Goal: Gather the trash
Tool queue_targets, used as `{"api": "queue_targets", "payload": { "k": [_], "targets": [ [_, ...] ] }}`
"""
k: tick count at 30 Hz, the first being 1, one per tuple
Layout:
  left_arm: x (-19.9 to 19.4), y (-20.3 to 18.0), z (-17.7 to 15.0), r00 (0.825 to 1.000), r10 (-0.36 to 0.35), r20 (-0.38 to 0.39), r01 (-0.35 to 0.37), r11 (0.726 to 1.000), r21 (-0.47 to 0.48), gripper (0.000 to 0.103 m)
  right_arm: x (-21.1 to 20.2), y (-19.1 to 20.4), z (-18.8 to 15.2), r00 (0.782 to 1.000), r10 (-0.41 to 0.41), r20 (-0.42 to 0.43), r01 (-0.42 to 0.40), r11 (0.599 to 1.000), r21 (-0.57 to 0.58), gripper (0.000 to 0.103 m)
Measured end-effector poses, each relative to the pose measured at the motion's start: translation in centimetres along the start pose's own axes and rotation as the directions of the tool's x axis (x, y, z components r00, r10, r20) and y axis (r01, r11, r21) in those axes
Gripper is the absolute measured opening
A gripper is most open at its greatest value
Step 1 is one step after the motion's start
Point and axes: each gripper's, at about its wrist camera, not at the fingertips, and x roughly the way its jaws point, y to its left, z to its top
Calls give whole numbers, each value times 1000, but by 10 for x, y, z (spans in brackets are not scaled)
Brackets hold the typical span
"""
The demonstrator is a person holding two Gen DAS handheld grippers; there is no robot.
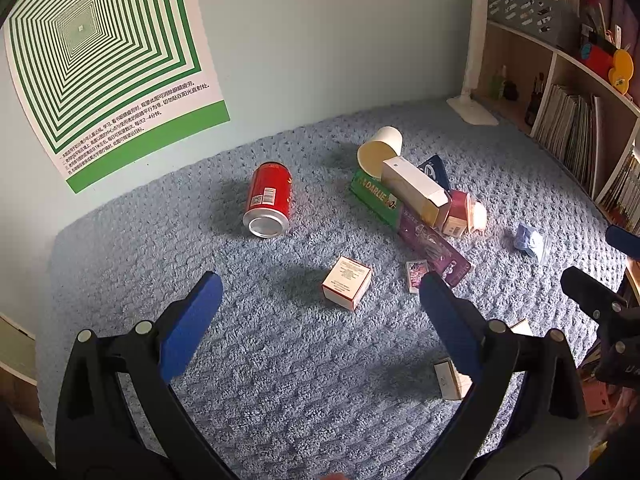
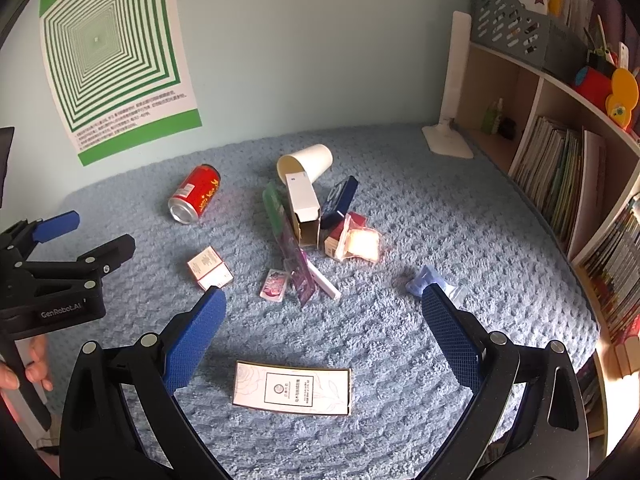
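Observation:
Trash lies scattered on a blue-grey mat (image 1: pixel 280 360) (image 2: pixel 440 220). A red can (image 1: pixel 269 199) (image 2: pixel 195 194) lies on its side. A small white box (image 1: pixel 347 282) (image 2: pixel 209 267) sits ahead of my left gripper (image 1: pixel 320 300), which is open and holds nothing. A paper cup (image 1: pixel 380 150) (image 2: pixel 306 162), a green box (image 1: pixel 374 196), a long white carton (image 1: pixel 416 186) (image 2: pixel 303 208) and a purple packet (image 1: pixel 434 246) (image 2: pixel 298 268) lie in a pile. A flat white carton (image 2: pixel 292 387) lies between the fingers of my open right gripper (image 2: pixel 322 314). A crumpled blue wrapper (image 1: pixel 530 240) (image 2: pixel 424 280) lies at the right.
A bookshelf (image 1: pixel 576 128) (image 2: pixel 568 168) with books lines the right side. A white lamp base (image 1: pixel 472 110) (image 2: pixel 446 142) stands at the back by the wall. A green-striped poster (image 1: pixel 100 60) (image 2: pixel 116 52) hangs on the wall. A hand (image 2: pixel 28 368) holds the left gripper's handle.

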Motion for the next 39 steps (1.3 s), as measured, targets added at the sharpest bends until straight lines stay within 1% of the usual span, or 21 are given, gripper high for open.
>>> {"api": "queue_targets", "payload": {
  "k": [10,17,22,31,39],
  "targets": [
    [6,0,-2,1000,-4,-22,4,1000,-4,96,2,-6,-4,1000,-7,-10,7,1000,10,97],
    [14,-4,-3,999,-4,-45,5,1000,31,96,7,-10,-5,1000,-13,-26,13,1000,15,97],
    [21,-4,-4,998,-6,-63,8,999,32,96,14,-14,-6,999,-13,-41,14,1000,17,97],
    [42,-8,-4,995,1,-101,5,999,51,96,33,-27,-4,997,-9,-79,11,999,31,97],
    [75,-11,-5,985,-2,-171,13,998,63,96,58,-42,-4,992,-13,-124,19,999,44,97]
  ]
}}
